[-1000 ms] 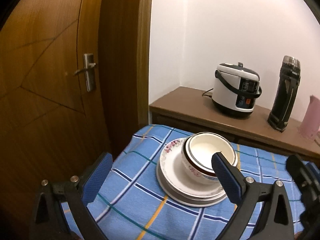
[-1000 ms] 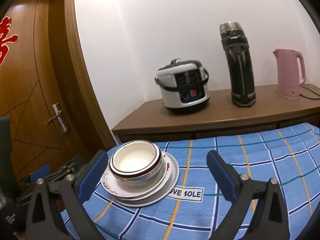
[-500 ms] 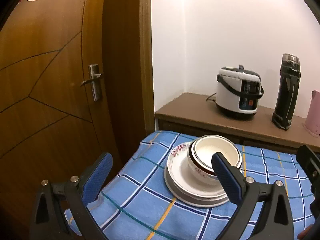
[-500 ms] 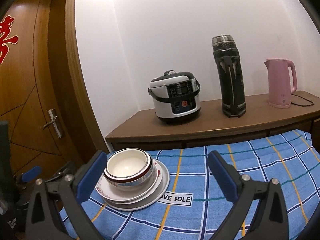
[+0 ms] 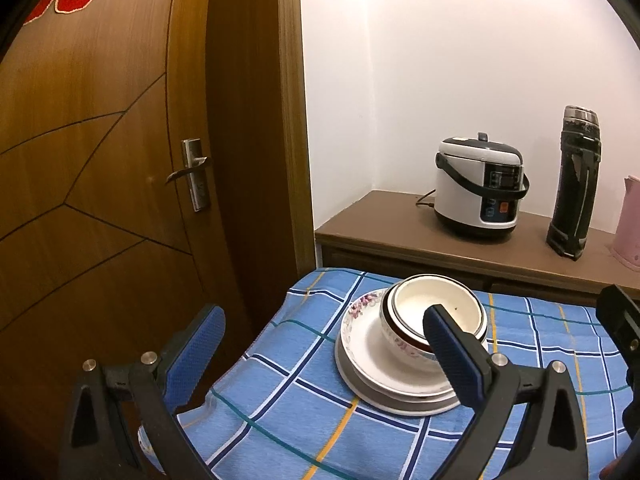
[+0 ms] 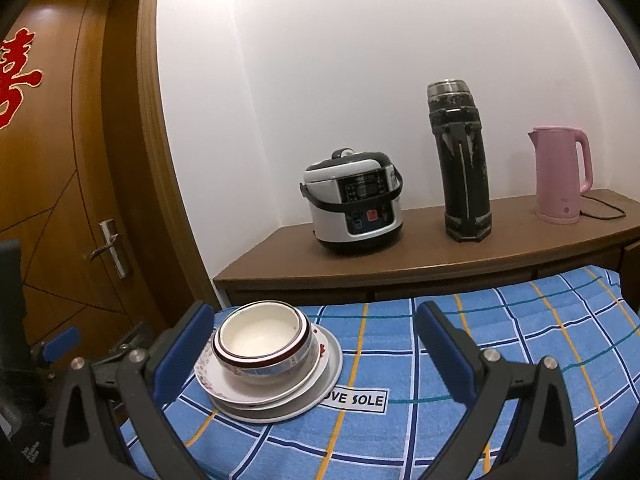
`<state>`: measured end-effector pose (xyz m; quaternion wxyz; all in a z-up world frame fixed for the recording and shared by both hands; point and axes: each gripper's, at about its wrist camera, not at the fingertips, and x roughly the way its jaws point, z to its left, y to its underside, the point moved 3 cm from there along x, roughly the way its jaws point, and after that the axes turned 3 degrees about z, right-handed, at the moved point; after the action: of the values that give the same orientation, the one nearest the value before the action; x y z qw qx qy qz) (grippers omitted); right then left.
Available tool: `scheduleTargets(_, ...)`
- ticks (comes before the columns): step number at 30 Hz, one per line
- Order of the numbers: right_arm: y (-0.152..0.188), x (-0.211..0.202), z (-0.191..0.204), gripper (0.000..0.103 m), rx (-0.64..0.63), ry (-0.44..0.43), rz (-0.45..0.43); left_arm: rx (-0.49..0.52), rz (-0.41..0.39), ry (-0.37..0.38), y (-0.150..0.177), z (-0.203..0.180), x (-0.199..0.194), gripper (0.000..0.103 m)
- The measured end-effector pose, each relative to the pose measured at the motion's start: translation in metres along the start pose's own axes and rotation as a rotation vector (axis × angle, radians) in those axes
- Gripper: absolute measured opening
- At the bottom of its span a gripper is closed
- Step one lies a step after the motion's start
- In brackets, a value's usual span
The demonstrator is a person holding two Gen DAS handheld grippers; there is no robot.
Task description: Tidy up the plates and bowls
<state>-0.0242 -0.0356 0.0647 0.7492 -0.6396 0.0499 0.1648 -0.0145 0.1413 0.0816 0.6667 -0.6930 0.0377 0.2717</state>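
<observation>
Left wrist view shows the left gripper with its blue-padded jaws spread wide and nothing between them, held above the near corner of a blue checked tablecloth. Ahead of it and toward its right finger sits a stack of plates, the top plate edged with a pink floral pattern, and a white bowl with a dark rim band rests upright on the stack; the right fingertip overlaps the bowl in the picture, though contact cannot be judged. Farther ahead, beyond the cloth, a brown sideboard carries a white rice cooker and a tall black flask, with a wooden door off to the gripper's left. Right wrist view shows the right gripper likewise wide open and holding nothing, above the same tablecloth. The plate stack and the bowl lie just beside its left finger, within the span of the jaws but toward the left side. A white label reading "OVE SOLE" lies on the cloth just to the right of the plates. Beyond, the sideboard holds the rice cooker, the flask and a pink kettle.
</observation>
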Motion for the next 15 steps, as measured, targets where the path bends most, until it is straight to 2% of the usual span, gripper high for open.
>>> scheduleTargets(15, -0.0014, -0.0015, 0.0024, 0.103, -0.007, -0.005, -0.001, 0.0, 0.001, 0.005, 0.0009, -0.0009, -0.0023, 0.101)
